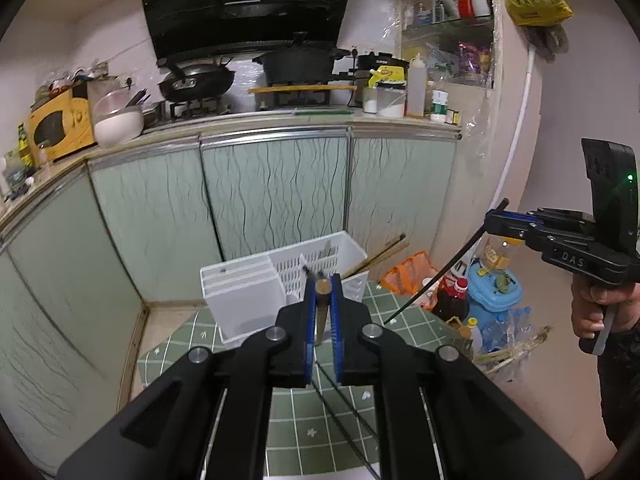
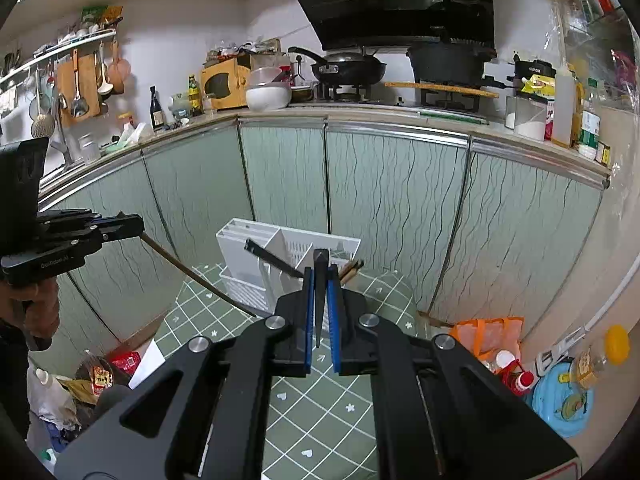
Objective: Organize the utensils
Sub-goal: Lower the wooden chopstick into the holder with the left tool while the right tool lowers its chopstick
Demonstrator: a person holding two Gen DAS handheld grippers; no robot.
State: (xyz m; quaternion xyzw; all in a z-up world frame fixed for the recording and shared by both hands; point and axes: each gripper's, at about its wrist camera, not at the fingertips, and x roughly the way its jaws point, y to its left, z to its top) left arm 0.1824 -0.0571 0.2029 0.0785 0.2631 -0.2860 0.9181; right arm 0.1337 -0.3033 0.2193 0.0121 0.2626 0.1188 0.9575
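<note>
A white utensil holder [image 1: 248,296] [image 2: 244,252] stands on the green checked tablecloth [image 1: 312,420] [image 2: 320,396]. Brown chopsticks [image 1: 380,258] [image 2: 351,270] and a black utensil [image 2: 272,259] lean in its compartments. My left gripper [image 1: 322,282] [image 2: 138,226] is shut on a brown chopstick [image 1: 321,312] [image 2: 192,276], raised in front of the holder. My right gripper [image 2: 320,274] [image 1: 491,220] is shut on a black chopstick [image 2: 319,300] [image 1: 436,276], also held above the table. Each chopstick slants down toward the cloth. A hand [image 1: 592,308] grips the right tool.
Pale green cabinets [image 1: 276,192] and a counter with a wok [image 1: 196,82], pot and bottles rise behind the table. Right of the table are an orange bag [image 1: 408,276], bottles and a blue container [image 1: 496,292]. Bags lie on the floor at left [image 2: 96,376].
</note>
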